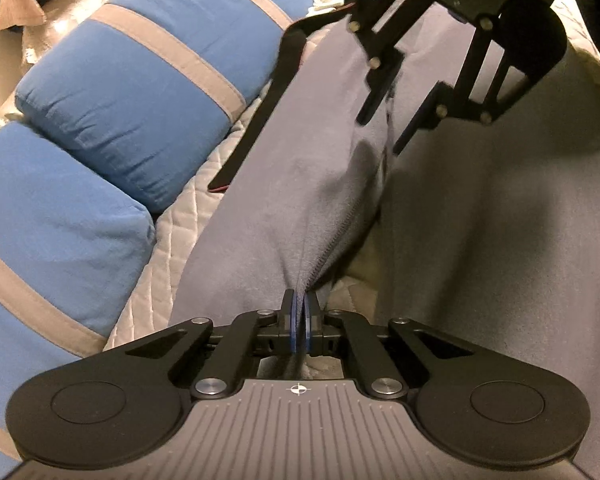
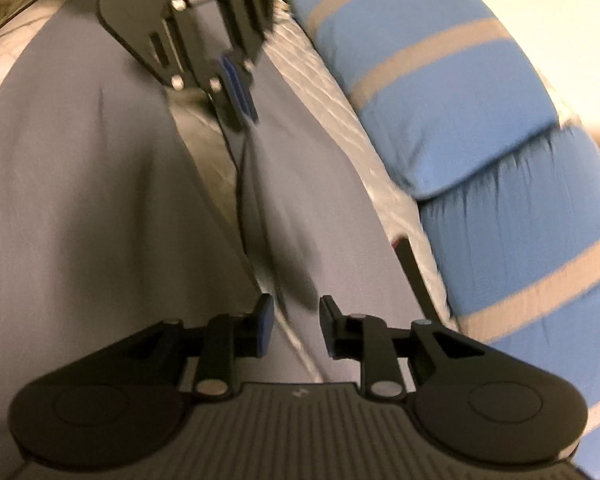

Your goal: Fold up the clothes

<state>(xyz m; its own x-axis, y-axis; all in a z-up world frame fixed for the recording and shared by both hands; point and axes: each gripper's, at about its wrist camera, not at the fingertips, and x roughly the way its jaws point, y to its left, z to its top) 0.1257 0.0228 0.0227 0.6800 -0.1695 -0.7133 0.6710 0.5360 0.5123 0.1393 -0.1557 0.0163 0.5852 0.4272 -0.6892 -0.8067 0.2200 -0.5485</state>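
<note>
- Left gripper (image 1: 300, 322) fingers were clenched on a pinched fold of the grey garment (image 1: 284, 184).
- Right gripper (image 2: 296, 322) fingers stood released over the cloth, nothing between them.
- Garment lay across the quilted bed (image 1: 180, 216); blue pillows (image 1: 140, 92) at ten o'clock.

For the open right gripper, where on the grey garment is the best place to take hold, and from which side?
Probably the raised fold of the grey garment running from the right gripper toward the left gripper, which already pinches it. Come from above, one finger either side: the ridge stands proud of the quilt.
</note>
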